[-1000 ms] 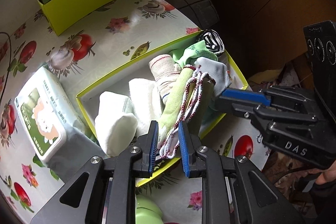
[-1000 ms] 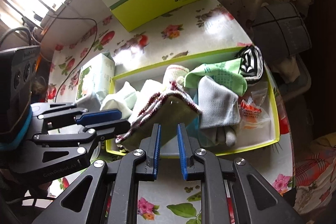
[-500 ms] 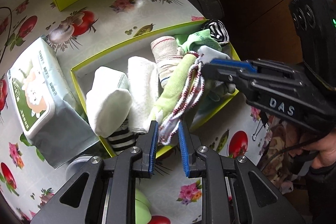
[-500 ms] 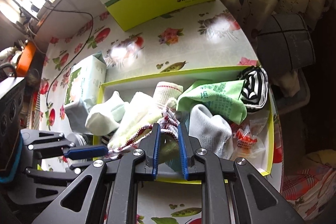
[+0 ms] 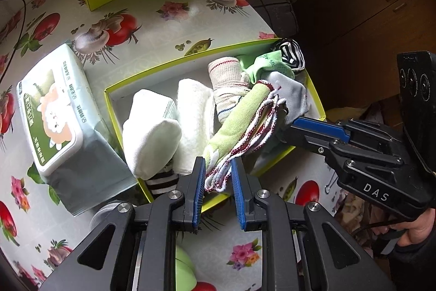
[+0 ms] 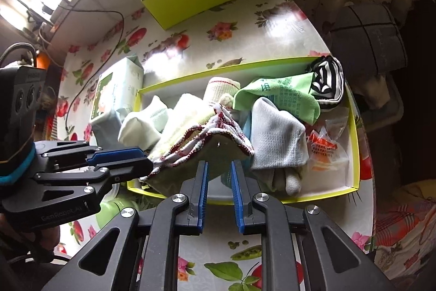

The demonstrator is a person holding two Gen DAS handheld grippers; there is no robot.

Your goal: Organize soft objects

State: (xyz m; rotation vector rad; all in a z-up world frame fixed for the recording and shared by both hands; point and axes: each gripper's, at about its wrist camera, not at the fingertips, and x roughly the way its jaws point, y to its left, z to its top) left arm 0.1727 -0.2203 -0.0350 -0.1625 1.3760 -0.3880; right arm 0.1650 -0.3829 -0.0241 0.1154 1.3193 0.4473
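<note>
While both grippers pinch the green cloth (image 5: 239, 124), left gripper (image 5: 216, 182) at its 6 o'clock end, right gripper (image 5: 283, 127) at 3, it hangs over the tray (image 5: 313, 92); socks (image 5: 152, 132) crowd beneath, wipes (image 5: 54, 111) at 9.

Looking down past the right gripper (image 6: 219, 176), closed on the near edge of a green cloth with red-and-white trim (image 6: 207, 139). Left gripper (image 6: 144, 160) clamped on its other end. Below, a yellow-rimmed tray (image 6: 353, 127) of socks on the flowered counter (image 6: 245, 26).
</note>
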